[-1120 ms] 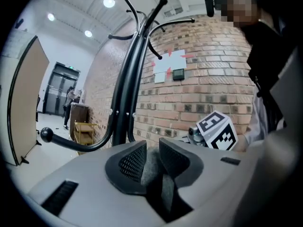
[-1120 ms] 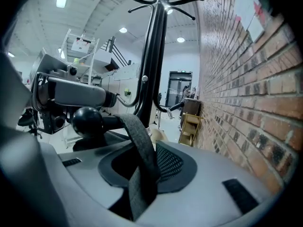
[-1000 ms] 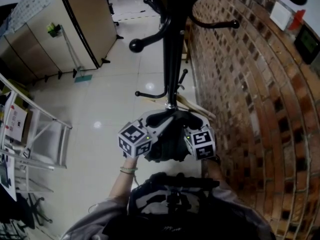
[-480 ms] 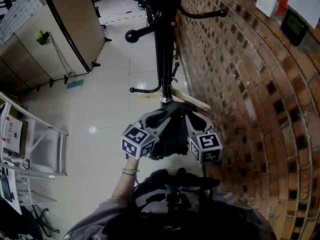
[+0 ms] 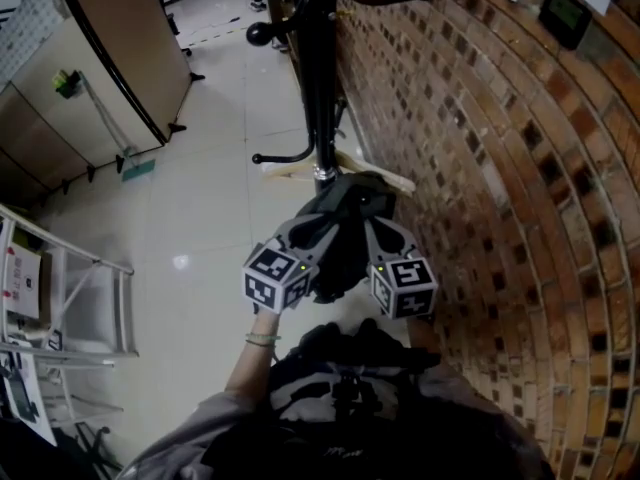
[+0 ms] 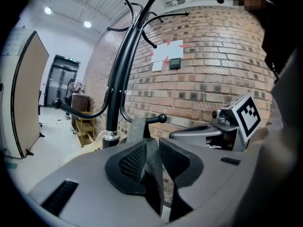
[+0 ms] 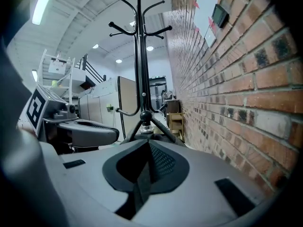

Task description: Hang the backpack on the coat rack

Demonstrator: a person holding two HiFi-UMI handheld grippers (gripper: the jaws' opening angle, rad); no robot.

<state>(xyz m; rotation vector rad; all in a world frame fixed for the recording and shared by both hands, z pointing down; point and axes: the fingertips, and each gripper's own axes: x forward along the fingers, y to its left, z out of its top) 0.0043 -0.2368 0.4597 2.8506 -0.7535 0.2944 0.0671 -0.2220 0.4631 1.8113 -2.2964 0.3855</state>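
The black backpack hangs between my two grippers, close in front of the black coat rack pole, whose hooked arms spread above and beside it. My left gripper is shut on a grey backpack strap, which stands up between its pads. My right gripper is shut on another dark strap. In the left gripper view the left gripper faces the pole. The right gripper also points at the rack. The backpack's lower part is hidden behind the grippers.
A brick wall runs close along the right, with papers and a small screen on it. Pale wooden pieces lie at the rack's foot. A white metal frame and beige partitions stand to the left on the tiled floor.
Both grippers have carried the backpack forward, nearer to the rack's pole, the left one sinking a little. Both grips on the straps stay the same.
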